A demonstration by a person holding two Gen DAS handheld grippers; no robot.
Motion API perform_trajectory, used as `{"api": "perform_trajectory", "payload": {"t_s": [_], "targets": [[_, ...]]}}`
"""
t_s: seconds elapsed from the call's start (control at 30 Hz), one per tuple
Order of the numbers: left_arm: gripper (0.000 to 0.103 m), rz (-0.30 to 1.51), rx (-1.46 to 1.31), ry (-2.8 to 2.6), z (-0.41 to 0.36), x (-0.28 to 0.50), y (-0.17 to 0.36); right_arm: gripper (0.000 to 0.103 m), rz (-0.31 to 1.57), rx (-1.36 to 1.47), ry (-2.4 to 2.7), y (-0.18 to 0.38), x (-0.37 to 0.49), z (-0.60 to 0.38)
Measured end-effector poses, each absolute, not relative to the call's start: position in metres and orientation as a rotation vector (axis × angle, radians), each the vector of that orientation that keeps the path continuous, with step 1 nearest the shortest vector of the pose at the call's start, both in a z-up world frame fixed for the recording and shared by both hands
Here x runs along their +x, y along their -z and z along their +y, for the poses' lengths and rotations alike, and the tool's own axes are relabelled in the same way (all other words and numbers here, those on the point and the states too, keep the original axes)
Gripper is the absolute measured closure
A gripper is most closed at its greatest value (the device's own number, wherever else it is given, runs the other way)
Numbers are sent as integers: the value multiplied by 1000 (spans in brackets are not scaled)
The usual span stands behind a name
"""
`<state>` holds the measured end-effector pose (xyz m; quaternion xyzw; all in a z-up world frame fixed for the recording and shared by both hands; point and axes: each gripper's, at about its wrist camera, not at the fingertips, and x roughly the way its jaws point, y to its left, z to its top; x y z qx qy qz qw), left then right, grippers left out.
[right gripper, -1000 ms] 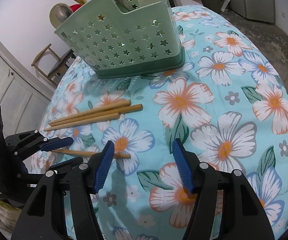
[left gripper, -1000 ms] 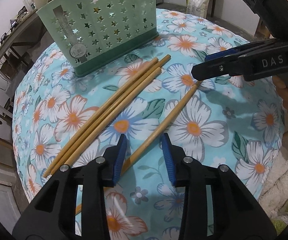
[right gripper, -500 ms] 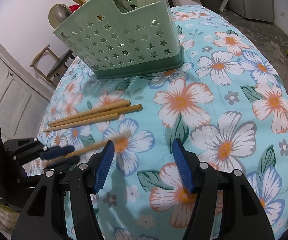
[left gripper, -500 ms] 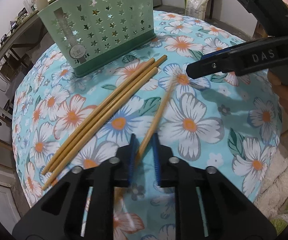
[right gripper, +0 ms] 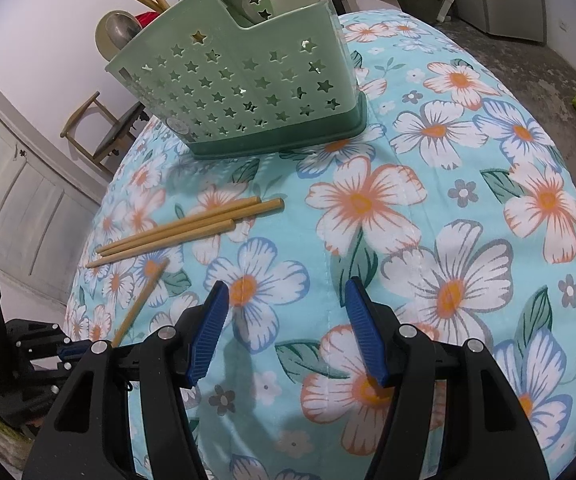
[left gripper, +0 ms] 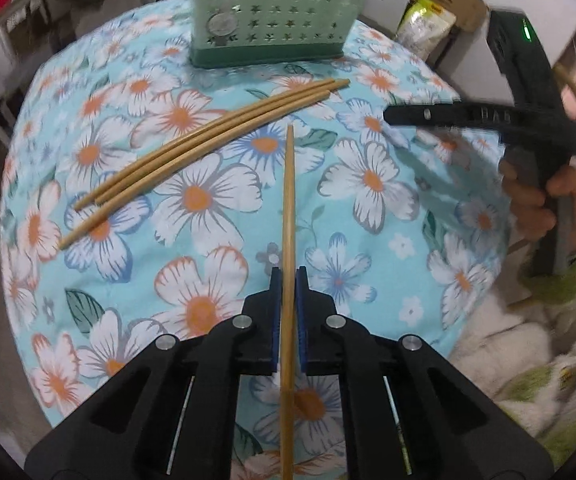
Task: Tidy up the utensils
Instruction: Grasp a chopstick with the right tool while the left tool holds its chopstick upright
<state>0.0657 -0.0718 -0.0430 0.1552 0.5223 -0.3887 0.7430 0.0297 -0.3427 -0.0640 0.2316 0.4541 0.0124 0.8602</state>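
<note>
Chopsticks are what's being sorted, but biggest first: round table w/ turquoise floral cloth (right gripper: 440,184) fills both views. Mint green caddy (right gripper: 247,88) w/ star cut-outs stands upright at far side of table; chopstick ends, a metal ladle and other utensil handles stick up out of it, exact compartments can't tell. Right gripper (right gripper: 285,330) hovers over bare cloth, blue pads well apart, nothing btwn them; in left wrist view a hand (left gripper: 544,204) w/ fuzzy green cuff grips its handle at right edge. Left gripper (left gripper: 287,312) has just been closing and is now clamped narrow on single chopstick (left gripper: 288,216), which runs straight fwd btwn the pads, far tip pointing toward caddy, near end passing back under the tool. Three loose chopsticks (left gripper: 207,144) lie side by side, touching, on cloth btwn held stick's tip and caddy, angled diagonally, near but apart from caddy base.
</note>
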Motion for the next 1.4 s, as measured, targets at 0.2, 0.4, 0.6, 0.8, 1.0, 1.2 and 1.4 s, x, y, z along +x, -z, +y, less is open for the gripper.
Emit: {"api": "perform_trajectory", "payload": {"t_s": [0.2, 0.4, 0.6, 0.8, 1.0, 1.2, 1.4], "targets": [[90, 1148, 344, 882, -92, 84, 45, 44, 952, 487, -26, 64, 30, -343], [91, 1153, 352, 909, -119, 104, 53, 44, 948, 489, -28, 64, 29, -343], [98, 1144, 318, 904, -127, 112, 54, 44, 942, 493, -30, 64, 28, -342], [98, 1121, 239, 879, -106, 109, 45, 44, 940, 499, -35, 65, 27, -345], [98, 1066, 66, 824, -66, 111, 28, 44, 941, 498, -32, 65, 27, -345], [98, 1021, -135, 744, -24, 117, 20, 44, 943, 507, -31, 63, 28, -344], [98, 999, -265, 645, 11, 123, 27, 47, 924, 481, -97, 55, 38, -324]]}}
